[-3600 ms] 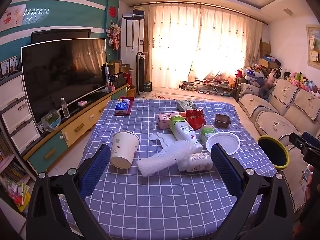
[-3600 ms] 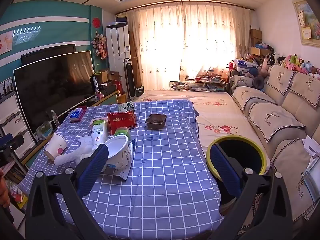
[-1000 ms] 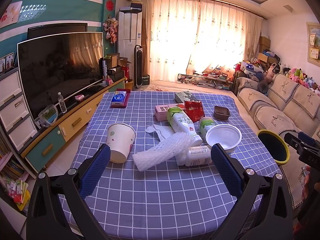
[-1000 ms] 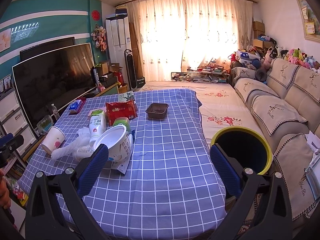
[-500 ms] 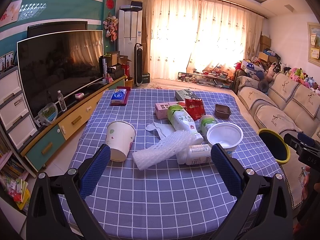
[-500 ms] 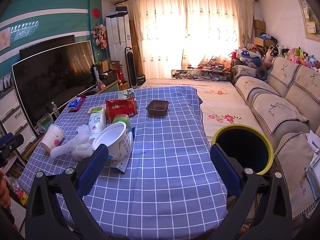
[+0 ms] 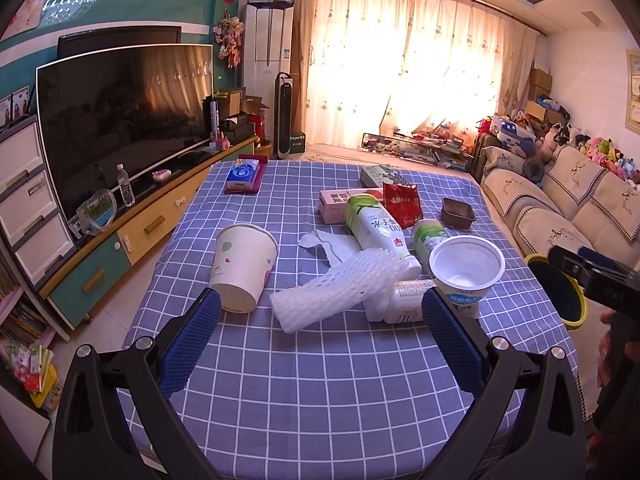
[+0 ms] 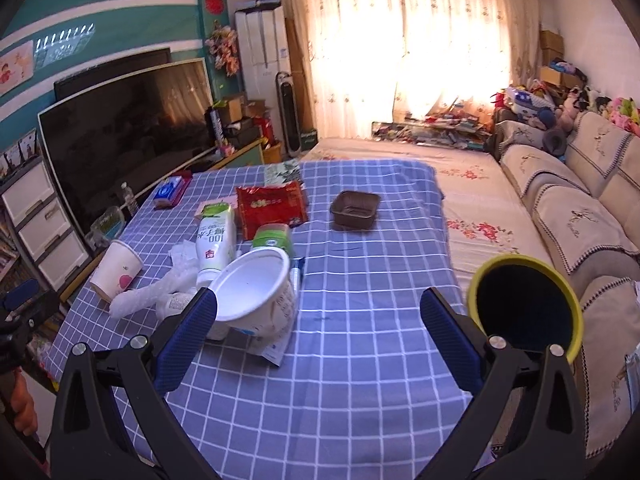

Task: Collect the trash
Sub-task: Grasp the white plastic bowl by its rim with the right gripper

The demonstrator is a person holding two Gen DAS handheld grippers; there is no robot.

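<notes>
- Left wrist view: the bench (image 7: 320,380) under its blue checked cloth fills most of what I see, with the trash heaped around its middle.
- The black bin with the yellow rim (image 8: 524,312) stands on the floor off the bench's right edge, beside the sofa (image 8: 580,220); in the right wrist view it sits just behind my right finger.
- My left hand-held gripper (image 7: 320,336) hangs above the near part of the bench, its jaws spread wide and holding nothing.
- My right hand-held gripper (image 8: 318,332) is likewise wide open and empty, over the bench's right half.
- A white foam net sleeve (image 7: 340,286) lies between the left fingers, further off, resting against a small white bottle (image 7: 404,300) lying on its side.
- A paper cup (image 7: 243,266) stands upright, just behind my left finger.
- A white plastic tub (image 7: 466,270) stands mouth up, just behind the other finger; in the right wrist view it looks tilted towards me.
- A green-capped white bottle (image 7: 378,232) lies behind the net, touching it.
- A red snack bag (image 7: 402,202) and a brown tray (image 7: 458,212) sit further back, apart from each other.
</notes>
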